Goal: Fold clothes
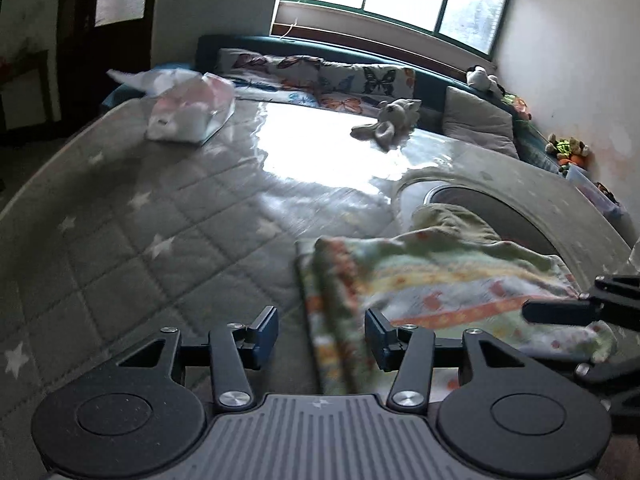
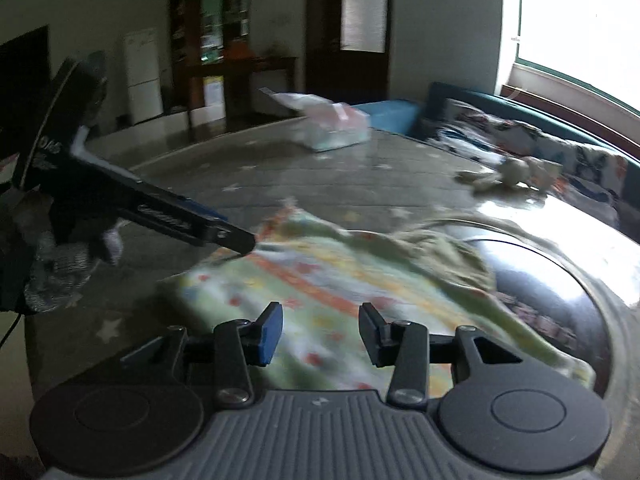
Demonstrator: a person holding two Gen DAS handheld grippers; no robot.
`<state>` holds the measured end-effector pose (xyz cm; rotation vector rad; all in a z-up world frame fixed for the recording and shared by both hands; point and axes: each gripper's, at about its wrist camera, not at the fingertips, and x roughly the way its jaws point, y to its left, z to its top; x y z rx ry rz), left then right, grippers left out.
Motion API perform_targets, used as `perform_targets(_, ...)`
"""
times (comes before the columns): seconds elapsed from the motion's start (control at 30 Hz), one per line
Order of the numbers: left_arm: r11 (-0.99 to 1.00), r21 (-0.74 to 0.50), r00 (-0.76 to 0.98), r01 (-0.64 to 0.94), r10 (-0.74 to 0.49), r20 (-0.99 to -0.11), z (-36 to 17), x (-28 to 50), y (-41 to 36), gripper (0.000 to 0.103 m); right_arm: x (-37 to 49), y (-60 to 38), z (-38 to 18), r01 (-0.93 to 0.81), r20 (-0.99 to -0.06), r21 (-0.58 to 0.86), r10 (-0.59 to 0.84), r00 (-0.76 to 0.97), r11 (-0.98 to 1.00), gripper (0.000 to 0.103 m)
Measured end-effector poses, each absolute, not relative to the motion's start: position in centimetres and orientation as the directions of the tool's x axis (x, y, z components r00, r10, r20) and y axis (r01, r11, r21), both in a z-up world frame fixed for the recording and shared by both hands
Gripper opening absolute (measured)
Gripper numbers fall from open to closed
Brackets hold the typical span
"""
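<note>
A small pale-green garment with orange and yellow print (image 1: 432, 280) lies partly folded on the grey star-quilted bed (image 1: 160, 216); it also shows in the right wrist view (image 2: 320, 280). My left gripper (image 1: 322, 338) is open, its jaws straddling the garment's left folded edge. My right gripper (image 2: 320, 332) is open just above the garment's near part and holds nothing. The right gripper's fingers (image 1: 560, 311) show at the right edge of the left wrist view. The left gripper (image 2: 236, 240) shows from the side in the right wrist view, its tips at the garment's far left edge.
A dark round object (image 1: 500, 216) lies under the garment's far side. A tissue pack (image 1: 188, 112), a plush rabbit (image 1: 388, 122), butterfly pillows (image 1: 340, 80) and a grey cushion (image 1: 476, 120) sit at the bed's head. The wall (image 1: 568, 80) is on the right.
</note>
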<state>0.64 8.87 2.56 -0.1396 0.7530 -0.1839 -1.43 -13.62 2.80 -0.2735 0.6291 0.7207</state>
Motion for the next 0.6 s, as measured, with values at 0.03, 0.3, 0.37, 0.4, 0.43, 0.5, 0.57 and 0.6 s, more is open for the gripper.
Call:
perform_targets(0.03,0.974,-0.197,0.714,0.110,-0.215,-0.666,2.5,0.5,9.1,0.055,-1.6,-12.9,2.6,-0.700,-0.626,-0.024,0.535,0.567,0.714,0.042)
perform_targets(0.3,0.972,-0.222,0.732,0.075,-0.204,-0.650,2.8,0.1,10.3,0.077,-2.5,-9.4,2.1,-0.765,-0.638,-0.061,0.564,0.523,0.641,0.042)
perform_targets(0.37,0.972,-0.225,0.738,0.069,-0.202,-0.644,2.9,0.0,10.4,0.083,-2.5,-8.6,1.9,-0.775,-0.640,-0.068,0.568,0.517,0.628,0.042)
perform_targets(0.4,0.972,-0.227,0.741,0.067,-0.201,-0.641,3.0,0.0,10.4,0.086,-2.5,-8.2,1.8,-0.780,-0.642,-0.072,0.570,0.514,0.622,0.042)
perform_targets(0.43,0.971,-0.229,0.743,0.064,-0.200,-0.639,3.1,0.0,10.5,0.087,-2.5,-7.8,1.8,-0.784,-0.643,-0.076,0.571,0.511,0.616,0.042)
perform_targets(0.5,0.971,-0.233,0.749,0.059,-0.197,-0.633,3.2,0.0,10.6,0.090,-2.6,-7.0,1.3,-0.793,-0.650,-0.084,0.570,0.503,0.604,0.042)
perform_targets(0.57,0.970,-0.236,0.754,0.053,-0.194,-0.627,3.3,-0.1,10.7,0.096,-2.9,-6.4,1.0,-0.802,-0.655,-0.090,0.572,0.494,0.590,0.042)
perform_targets(0.6,0.970,-0.238,0.757,0.051,-0.193,-0.625,3.4,-0.1,10.7,0.100,-3.0,-6.2,1.0,-0.808,-0.657,-0.091,0.574,0.489,0.583,0.042)
